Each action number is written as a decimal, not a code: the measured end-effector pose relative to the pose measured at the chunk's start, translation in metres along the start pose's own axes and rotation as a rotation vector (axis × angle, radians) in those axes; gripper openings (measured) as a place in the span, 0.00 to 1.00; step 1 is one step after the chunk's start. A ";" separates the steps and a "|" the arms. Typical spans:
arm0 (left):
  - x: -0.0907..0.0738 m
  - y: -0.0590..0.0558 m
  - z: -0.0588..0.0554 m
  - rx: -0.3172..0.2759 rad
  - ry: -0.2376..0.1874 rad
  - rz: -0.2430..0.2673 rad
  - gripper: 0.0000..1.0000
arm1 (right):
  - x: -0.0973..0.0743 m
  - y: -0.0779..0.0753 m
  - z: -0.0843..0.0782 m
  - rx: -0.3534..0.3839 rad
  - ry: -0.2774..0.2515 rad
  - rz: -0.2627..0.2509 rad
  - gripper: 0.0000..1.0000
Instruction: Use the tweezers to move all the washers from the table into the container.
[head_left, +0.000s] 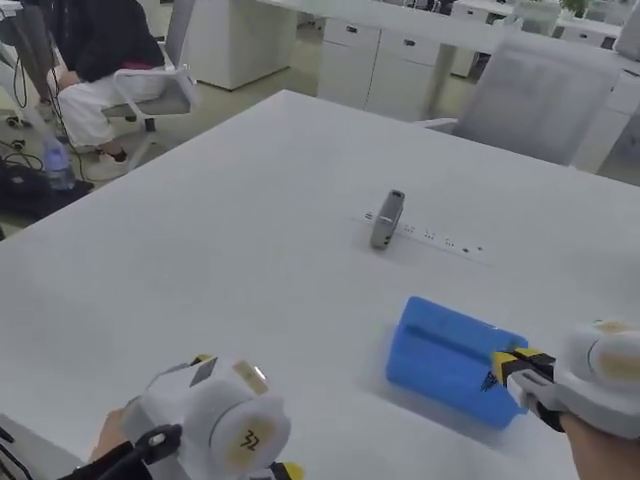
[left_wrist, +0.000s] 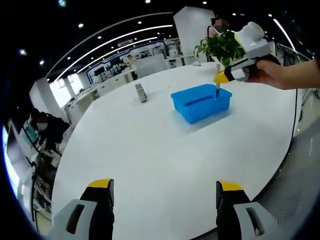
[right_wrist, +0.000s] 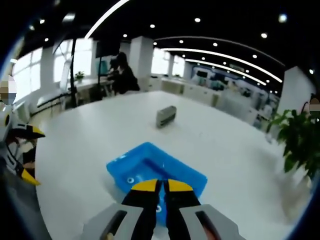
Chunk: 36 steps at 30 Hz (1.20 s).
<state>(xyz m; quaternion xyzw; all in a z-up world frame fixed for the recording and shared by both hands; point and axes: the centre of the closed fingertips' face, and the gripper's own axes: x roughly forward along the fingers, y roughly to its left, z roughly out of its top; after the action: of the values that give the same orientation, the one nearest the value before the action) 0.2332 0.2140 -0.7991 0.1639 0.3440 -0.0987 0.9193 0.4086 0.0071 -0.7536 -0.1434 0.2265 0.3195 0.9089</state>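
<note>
Beyond blue container (head_left: 437, 372), grey box (head_left: 387, 218)

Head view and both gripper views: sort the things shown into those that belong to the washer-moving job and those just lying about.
Belongs to the job:
blue container
tweezers, held in the right gripper
left gripper, open

Just lying about:
small grey device
potted plant
water bottle
chair
</note>
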 end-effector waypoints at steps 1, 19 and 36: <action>0.000 -0.001 0.000 0.002 -0.001 -0.002 0.86 | -0.004 0.001 0.003 -0.007 -0.006 0.003 0.01; -0.002 0.002 0.003 0.002 -0.021 0.007 0.84 | -0.059 0.060 0.006 -0.152 0.072 0.281 0.01; -0.003 0.004 0.004 0.000 -0.030 0.020 0.83 | -0.043 0.123 -0.081 -0.545 0.372 0.519 0.01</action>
<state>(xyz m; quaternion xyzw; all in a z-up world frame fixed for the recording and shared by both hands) 0.2347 0.2162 -0.7929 0.1658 0.3283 -0.0921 0.9253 0.2732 0.0452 -0.8152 -0.3719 0.3225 0.5550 0.6706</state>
